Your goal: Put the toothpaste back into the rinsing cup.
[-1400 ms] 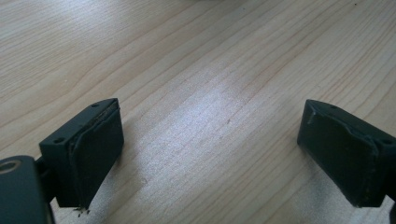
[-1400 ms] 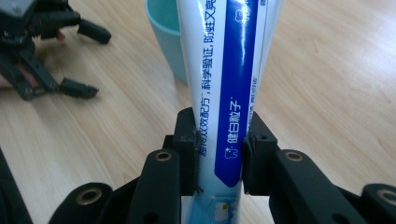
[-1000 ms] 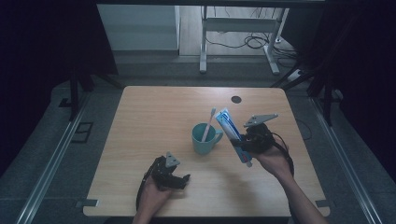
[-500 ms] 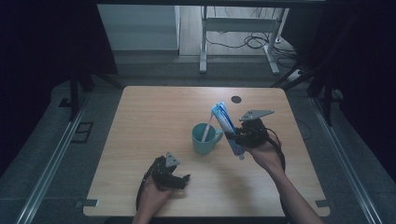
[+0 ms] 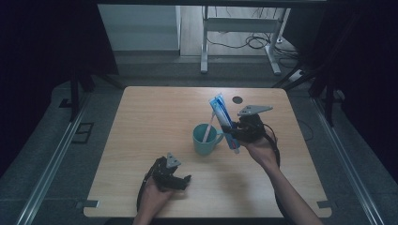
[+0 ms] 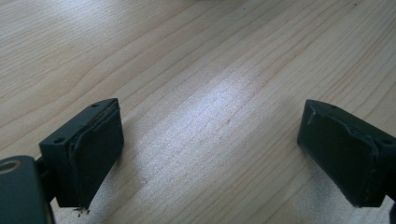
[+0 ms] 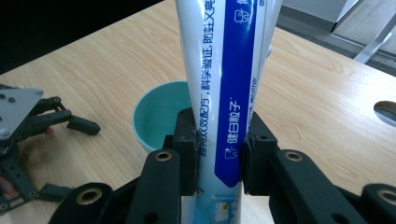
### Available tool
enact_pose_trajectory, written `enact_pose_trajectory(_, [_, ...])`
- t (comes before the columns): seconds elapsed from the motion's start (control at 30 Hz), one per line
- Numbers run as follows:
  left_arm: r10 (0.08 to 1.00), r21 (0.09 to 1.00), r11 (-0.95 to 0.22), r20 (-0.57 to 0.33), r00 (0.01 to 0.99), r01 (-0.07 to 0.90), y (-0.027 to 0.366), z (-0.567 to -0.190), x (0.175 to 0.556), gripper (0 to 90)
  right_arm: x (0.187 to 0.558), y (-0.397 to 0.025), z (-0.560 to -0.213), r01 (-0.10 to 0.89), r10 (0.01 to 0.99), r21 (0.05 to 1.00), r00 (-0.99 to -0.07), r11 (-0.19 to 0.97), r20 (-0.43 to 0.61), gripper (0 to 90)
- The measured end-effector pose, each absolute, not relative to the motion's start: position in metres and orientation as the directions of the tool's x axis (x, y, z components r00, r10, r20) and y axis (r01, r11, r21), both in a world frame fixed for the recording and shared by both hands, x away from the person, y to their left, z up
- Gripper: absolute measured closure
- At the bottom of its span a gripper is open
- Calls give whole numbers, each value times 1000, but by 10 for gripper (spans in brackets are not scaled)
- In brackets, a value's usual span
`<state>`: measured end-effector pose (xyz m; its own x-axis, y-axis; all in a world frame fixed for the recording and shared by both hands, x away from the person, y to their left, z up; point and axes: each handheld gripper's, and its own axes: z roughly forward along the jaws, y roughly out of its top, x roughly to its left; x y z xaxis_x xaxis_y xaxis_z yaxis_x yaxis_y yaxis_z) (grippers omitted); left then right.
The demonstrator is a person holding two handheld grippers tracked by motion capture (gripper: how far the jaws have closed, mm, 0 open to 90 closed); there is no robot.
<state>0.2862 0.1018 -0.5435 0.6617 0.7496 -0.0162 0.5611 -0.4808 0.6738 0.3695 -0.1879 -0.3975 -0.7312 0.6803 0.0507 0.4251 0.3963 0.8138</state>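
Right tongs clamp the tube near its lower end, holding it upright just beside the cup. Left tongs gape wide over bare desk, well apart from the cup.

The toothpaste tube runs off the top edge, and it hides the far rim of the cup.

table: pale wood, matt | toothpaste tube: glossy plastic | mug: smooth

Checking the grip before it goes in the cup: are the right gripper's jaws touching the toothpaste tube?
Touching. The right gripper view shows the right gripper with both jaws pressed against the toothpaste tube.
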Motion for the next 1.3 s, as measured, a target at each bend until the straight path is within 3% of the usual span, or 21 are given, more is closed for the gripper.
enact_pose_trajectory(1.3, [750,675,-479,-17,662,561,102,-544,286,72,398,-149,-381,371,689,896,-717,244,109,710])
